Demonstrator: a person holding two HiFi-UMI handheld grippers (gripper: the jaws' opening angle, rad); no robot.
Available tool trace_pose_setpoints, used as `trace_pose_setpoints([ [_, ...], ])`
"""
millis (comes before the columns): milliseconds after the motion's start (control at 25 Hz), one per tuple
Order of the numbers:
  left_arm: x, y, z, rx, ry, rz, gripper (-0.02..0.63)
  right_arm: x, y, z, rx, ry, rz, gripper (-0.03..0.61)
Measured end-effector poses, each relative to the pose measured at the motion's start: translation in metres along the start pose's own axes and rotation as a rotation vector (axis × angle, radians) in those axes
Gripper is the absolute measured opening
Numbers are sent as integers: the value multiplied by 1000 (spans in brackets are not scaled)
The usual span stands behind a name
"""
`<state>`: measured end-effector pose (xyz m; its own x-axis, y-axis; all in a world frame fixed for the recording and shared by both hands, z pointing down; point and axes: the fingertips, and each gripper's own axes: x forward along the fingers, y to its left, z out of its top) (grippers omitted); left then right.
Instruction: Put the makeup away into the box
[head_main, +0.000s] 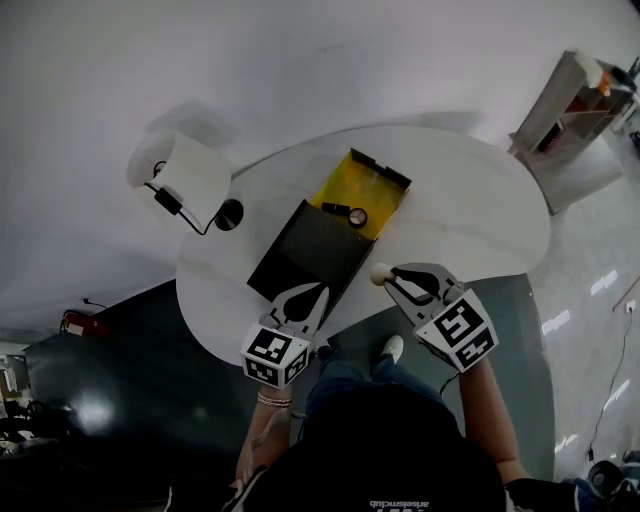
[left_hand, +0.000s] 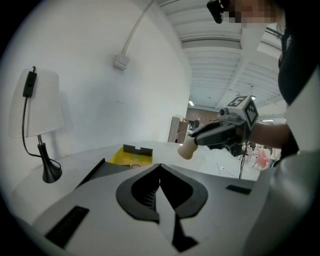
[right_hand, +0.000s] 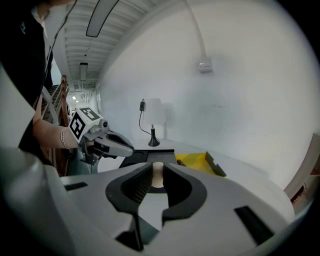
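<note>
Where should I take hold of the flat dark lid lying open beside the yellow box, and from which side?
Grip the flat dark lid at its near short edge, by the shut left tongs, coming in low from the person's side. It lies flat on the round white table with its far end against the yellow box, so likely only that near edge gives a free lip.

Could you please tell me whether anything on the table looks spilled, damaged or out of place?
Nothing stands out. The box lies open, lid folded flat; the lamp stands upright; the right gripper holds a beige sponge.
</note>
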<state>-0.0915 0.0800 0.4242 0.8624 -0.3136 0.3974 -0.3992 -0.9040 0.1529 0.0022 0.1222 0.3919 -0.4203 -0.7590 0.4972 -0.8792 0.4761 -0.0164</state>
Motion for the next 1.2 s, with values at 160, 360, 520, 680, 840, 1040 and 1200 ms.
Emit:
trace_pose_setpoints([
  [160, 17, -20, 1, 0, -5, 2, 12, -27, -15, -16, 2, 0, -22, 80],
  [360, 37, -44, 8, 19, 0, -23, 12, -57, -38, -32, 6, 4, -71, 80],
  [520, 47, -58, 16, 53, 11, -62, 12, -74, -56, -44, 50, 2, -124, 80],
  [680, 57, -49, 22, 63, 11, -60, 12, -77, -75, -50, 76, 2, -159, 80],
  [840, 70, -32, 26, 47, 19, -40, 12, -73, -90, -46, 82, 6, -165, 80],
  [1040, 89, -12, 47, 46, 8, -37, 12, -62, -113, -29, 61, -4, -163, 80],
  [1200, 102, 4, 61, 50, -1, -32, 12, -47, -131, -13, 51, -16, -147, 80],
])
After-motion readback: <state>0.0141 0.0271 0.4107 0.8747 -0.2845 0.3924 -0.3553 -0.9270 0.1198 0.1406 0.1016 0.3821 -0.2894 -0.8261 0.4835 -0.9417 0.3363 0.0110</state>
